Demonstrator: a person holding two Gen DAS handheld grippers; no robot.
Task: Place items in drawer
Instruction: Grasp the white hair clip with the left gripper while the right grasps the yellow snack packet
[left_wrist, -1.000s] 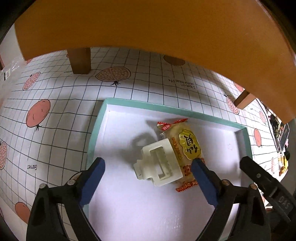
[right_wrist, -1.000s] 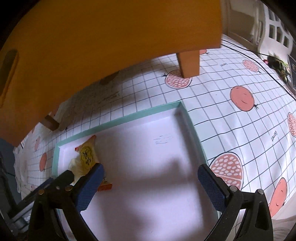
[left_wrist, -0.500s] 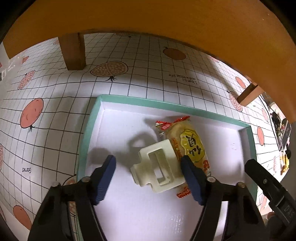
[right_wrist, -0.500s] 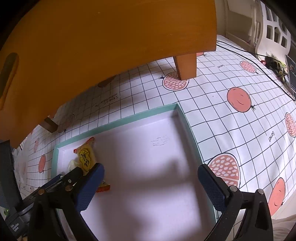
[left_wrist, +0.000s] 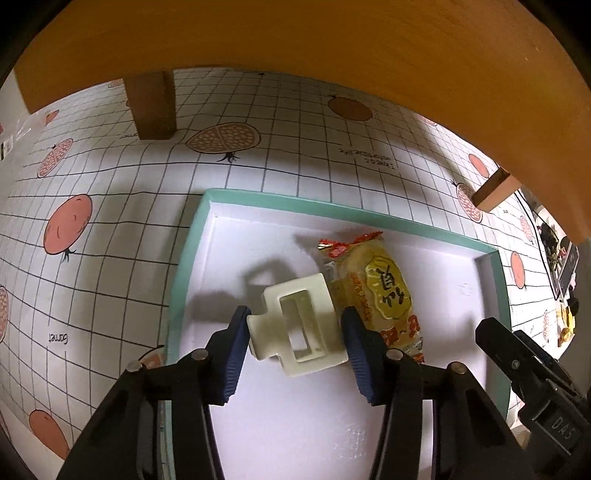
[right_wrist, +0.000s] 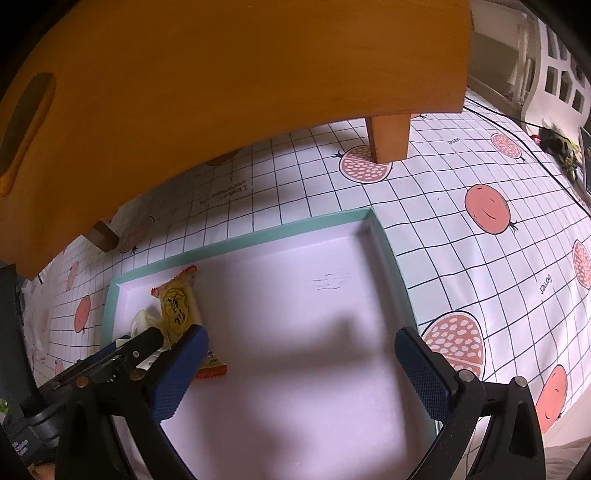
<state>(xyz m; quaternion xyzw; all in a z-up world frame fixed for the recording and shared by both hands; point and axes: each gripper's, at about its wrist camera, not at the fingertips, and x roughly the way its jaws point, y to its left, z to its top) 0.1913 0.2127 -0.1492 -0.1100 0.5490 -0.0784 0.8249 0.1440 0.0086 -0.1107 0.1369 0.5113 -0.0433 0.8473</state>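
A shallow white tray with a teal rim (left_wrist: 332, 208) lies on the patterned cloth. Inside it, a cream plastic hair clip (left_wrist: 295, 321) rests against a yellow snack packet (left_wrist: 384, 291). My left gripper (left_wrist: 295, 354) is shut on the clip, one blue pad touching each side. The right wrist view shows the same tray rim (right_wrist: 258, 236), with the packet (right_wrist: 179, 306) and clip (right_wrist: 142, 321) in its left corner. My right gripper (right_wrist: 299, 373) hangs open over the tray's bare floor with nothing between its fingers.
An orange wooden piece of furniture (right_wrist: 240, 74) overhangs the far side, its legs (left_wrist: 151, 107) (right_wrist: 388, 136) standing on the grid cloth with fruit prints (left_wrist: 66, 229). Cables and small clutter (right_wrist: 554, 140) lie far right. The right gripper's black finger (left_wrist: 517, 354) shows beside the left.
My left gripper's fingers have closed from wide apart onto the cream clip. The right gripper has stayed open and nearly still.
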